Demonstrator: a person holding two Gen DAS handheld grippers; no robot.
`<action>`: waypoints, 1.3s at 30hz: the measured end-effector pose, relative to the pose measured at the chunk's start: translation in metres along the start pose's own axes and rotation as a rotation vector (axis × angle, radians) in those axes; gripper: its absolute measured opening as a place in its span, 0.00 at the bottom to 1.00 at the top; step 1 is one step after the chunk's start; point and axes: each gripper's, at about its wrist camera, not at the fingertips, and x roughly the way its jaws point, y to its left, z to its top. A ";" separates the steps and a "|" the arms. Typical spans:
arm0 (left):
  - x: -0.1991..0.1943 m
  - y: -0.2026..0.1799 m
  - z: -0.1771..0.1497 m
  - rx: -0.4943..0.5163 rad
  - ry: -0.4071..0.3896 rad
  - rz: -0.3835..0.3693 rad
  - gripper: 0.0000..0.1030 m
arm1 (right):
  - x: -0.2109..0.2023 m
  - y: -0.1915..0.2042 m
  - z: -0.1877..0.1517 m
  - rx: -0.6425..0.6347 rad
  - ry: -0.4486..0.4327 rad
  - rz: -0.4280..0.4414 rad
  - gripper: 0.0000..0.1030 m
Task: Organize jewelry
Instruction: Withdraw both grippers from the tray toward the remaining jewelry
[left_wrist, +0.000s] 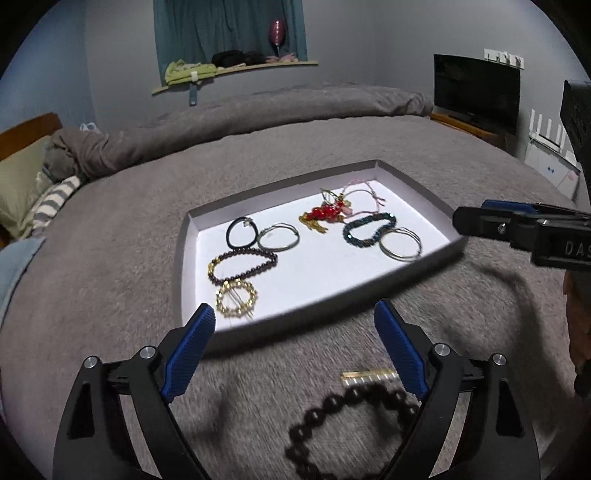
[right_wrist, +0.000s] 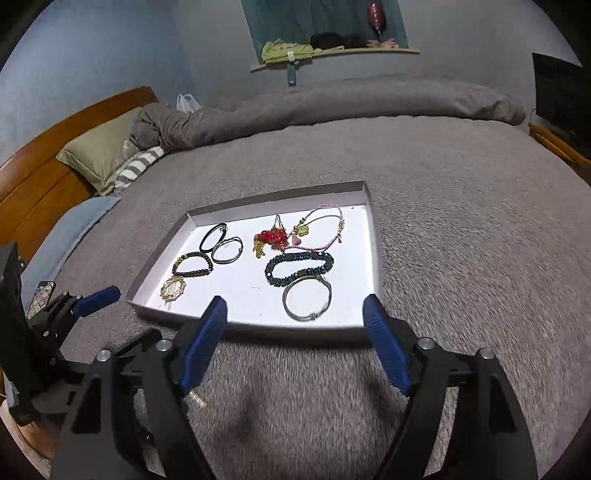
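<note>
Grey bedding (left_wrist: 110, 266) carries a tray (left_wrist: 192, 229) of jewelry. Outside it, a dark bead bracelet (left_wrist: 343, 424) lies below the left gripper (left_wrist: 295, 347); both the left and the right gripper (right_wrist: 295, 339) are spread wide, empty. Probably light, limp and rolling, it is best pinched across one strand.

Both wrist views look down, side by side, sharing the tray (left_wrist: 192, 236).
</note>
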 end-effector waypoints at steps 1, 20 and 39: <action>-0.004 -0.002 -0.003 0.003 -0.006 0.003 0.89 | -0.006 0.000 -0.003 -0.002 -0.018 -0.002 0.79; -0.025 0.000 -0.045 0.004 -0.001 0.017 0.92 | -0.007 0.022 -0.045 -0.165 -0.057 -0.059 0.95; -0.010 -0.007 -0.066 0.033 0.082 -0.089 0.92 | 0.002 0.021 -0.051 -0.234 -0.032 -0.052 0.95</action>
